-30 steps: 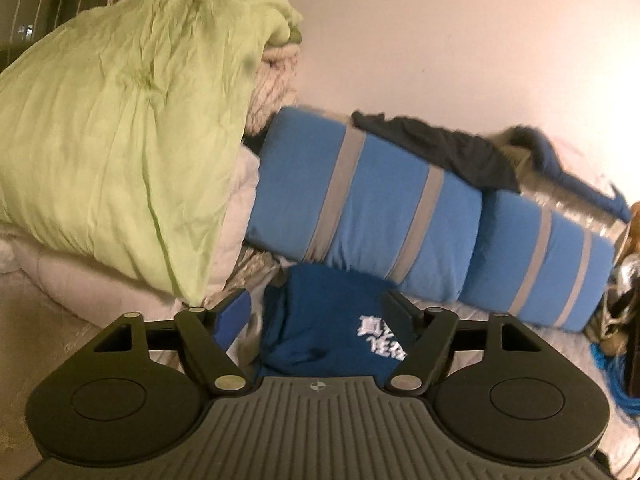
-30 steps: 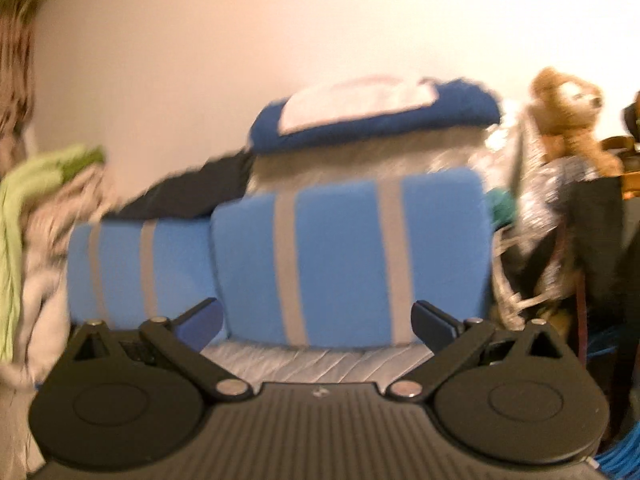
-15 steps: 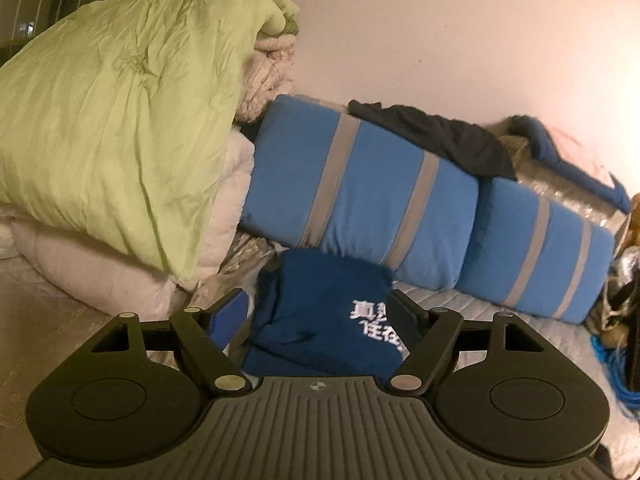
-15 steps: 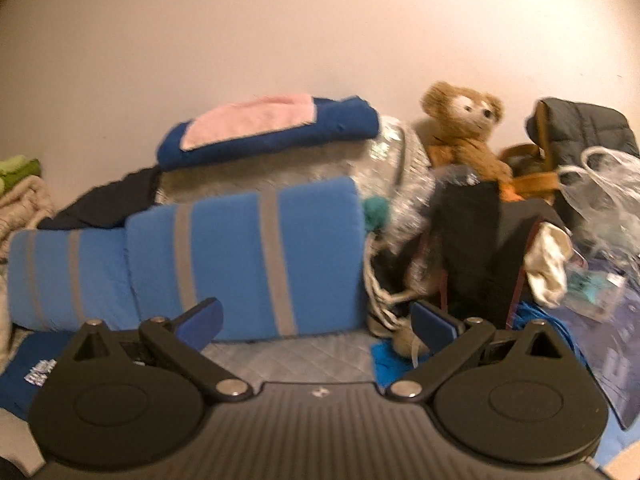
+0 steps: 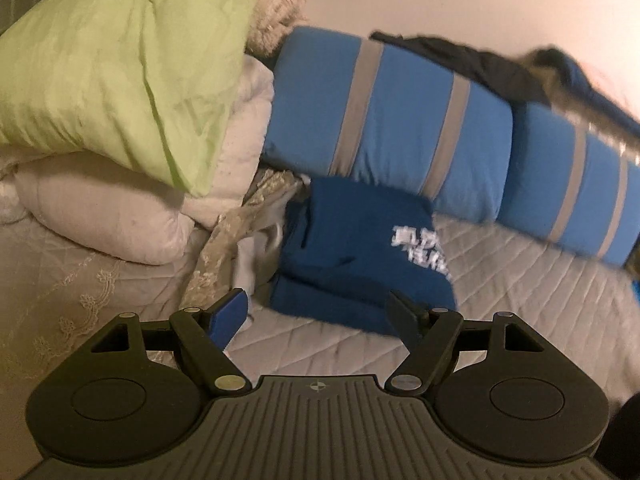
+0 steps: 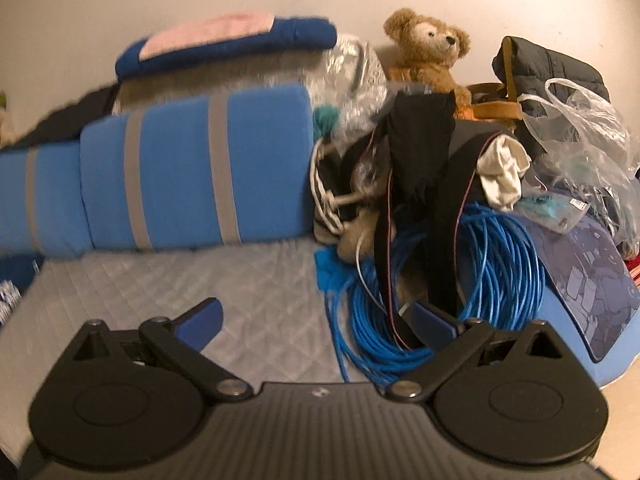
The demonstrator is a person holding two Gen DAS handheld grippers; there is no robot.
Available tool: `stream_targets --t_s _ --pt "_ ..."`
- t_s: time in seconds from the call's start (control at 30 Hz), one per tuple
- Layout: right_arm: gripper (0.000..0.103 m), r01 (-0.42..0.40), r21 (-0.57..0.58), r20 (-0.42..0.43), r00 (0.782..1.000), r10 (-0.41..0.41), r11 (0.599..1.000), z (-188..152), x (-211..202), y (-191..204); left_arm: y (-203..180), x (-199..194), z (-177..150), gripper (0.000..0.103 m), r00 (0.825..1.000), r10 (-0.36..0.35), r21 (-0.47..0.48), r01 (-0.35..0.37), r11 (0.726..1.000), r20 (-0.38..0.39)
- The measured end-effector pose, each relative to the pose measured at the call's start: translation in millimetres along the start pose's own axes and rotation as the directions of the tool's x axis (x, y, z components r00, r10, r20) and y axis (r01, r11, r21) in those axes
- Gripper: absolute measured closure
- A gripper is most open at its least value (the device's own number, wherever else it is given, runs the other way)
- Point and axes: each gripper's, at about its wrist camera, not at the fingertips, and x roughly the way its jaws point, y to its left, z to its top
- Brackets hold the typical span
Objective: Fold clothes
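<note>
A folded dark blue shirt (image 5: 360,248) with white lettering lies on the quilted bed (image 5: 520,280), against the blue striped bolster (image 5: 392,120). My left gripper (image 5: 318,316) is open and empty, just short of the shirt's near edge. My right gripper (image 6: 316,320) is open and empty above the quilt (image 6: 160,280), with its right finger in front of a coil of blue cable (image 6: 472,280). A sliver of the shirt shows at the left edge of the right wrist view (image 6: 12,280).
A green duvet (image 5: 120,60) on white bedding (image 5: 100,220) is piled at the left. To the right stand a teddy bear (image 6: 428,48), black straps (image 6: 420,160), a plastic bag (image 6: 580,132) and a dark jacket (image 6: 540,64). A folded blue and pink towel (image 6: 224,40) lies on the bolsters.
Both grippers have tilted downward and drawn back, showing more of the quilt. The right view has swung right toward the clutter and the cable. Both stay open.
</note>
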Motion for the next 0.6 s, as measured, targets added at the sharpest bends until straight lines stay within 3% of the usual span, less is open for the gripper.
stream_targets --t_s 0.2,0.6 --pt "0.000 0.014 -0.010 -0.086 0.996 -0.015 1.000 -36.5 32.6 1.9 -11.0 27.6 -22.7 0.027 0.998 0.027 0.062 -0.023 0.998 -0.056" --pt "0.000 -0.030 -0.056 -0.215 0.976 0.017 0.998 -99.3 85.6 34.5 -26.5 80.9 -71.1 0.027 0.989 0.010 0.031 -0.006 1.000 -0.149"
